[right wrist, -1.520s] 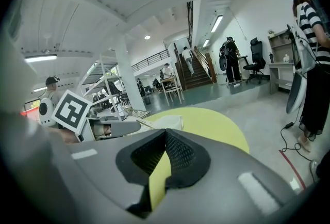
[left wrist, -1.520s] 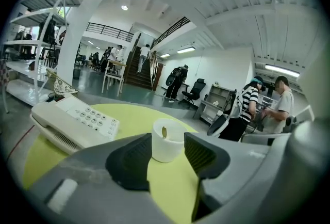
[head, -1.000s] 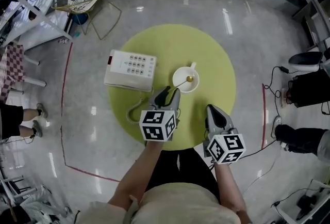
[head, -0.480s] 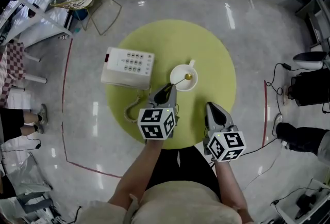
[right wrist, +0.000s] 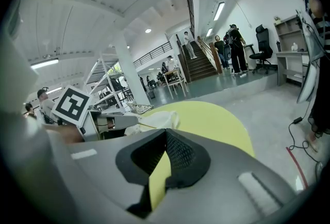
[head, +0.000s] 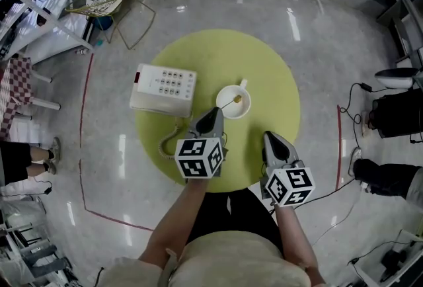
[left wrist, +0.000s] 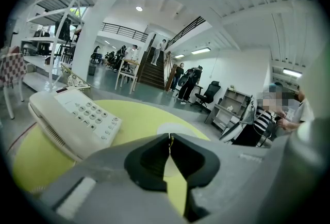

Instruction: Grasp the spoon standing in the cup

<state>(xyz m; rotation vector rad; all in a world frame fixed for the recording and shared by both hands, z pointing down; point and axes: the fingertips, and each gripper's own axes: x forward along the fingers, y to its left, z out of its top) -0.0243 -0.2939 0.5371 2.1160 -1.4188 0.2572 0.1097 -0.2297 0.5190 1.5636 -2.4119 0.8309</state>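
left gripper (head: 217, 112), open earlier, now clamps the gold spoon (head: 232, 102) in the white ceramic cup (head: 226, 95). right gripper (head: 269, 137) closed, empty; only its view shows the clamped handle.

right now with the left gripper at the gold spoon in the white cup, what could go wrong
The left gripper seems shut on just the handle end of the thin gold spoon, so it may slip or swing when lifted. Pulling sideways could tip the round white cup it leans in.
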